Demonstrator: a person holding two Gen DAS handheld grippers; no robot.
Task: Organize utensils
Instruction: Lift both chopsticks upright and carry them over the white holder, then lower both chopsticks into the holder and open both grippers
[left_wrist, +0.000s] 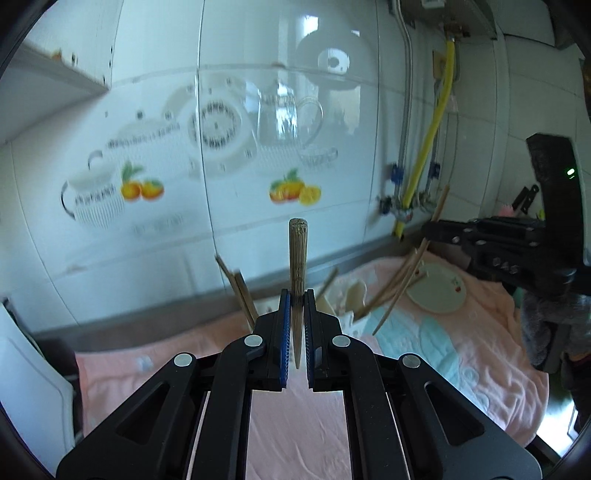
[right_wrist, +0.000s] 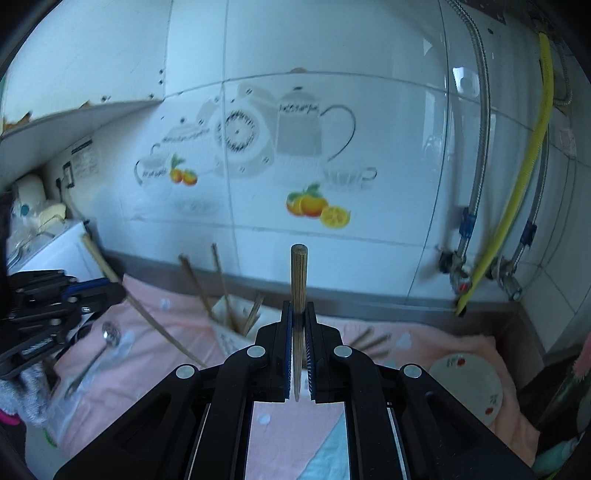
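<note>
The left gripper (left_wrist: 296, 295) is pinched onto a single wooden chopstick (left_wrist: 297, 266), which stands upright between its blue-lined fingers (left_wrist: 283, 332) with the blunt end up. The right gripper (right_wrist: 297, 314) is clamped the same way on a second chopstick (right_wrist: 298, 280), also upright, its narrow tip showing low between the pads.

Just past the grippers sits a pale holder (right_wrist: 231, 332) with several chopsticks (right_wrist: 221, 288) leaning out of it at different angles. From the left wrist view the same holder (left_wrist: 354, 314) is mostly covered by the gripper, and the sticks (left_wrist: 397, 288) fanning from it are blurred, so I cannot count them. A couple more sticks (right_wrist: 371, 341) lie on the cloth near the holder. A metal spoon (right_wrist: 99, 350) lies flat on the left, apart from the holder. A small plate (right_wrist: 467, 384) with a red fruit print rests to the right; nothing I can make out is on it.

Everything sits on a pink towel (right_wrist: 155, 354) with a pale blue patch, spread over the counter. Behind it is a white tiled wall (right_wrist: 332, 110) printed with teapots and oranges, and a yellow hose (right_wrist: 517, 206) and metal pipes run down the right corner.
</note>
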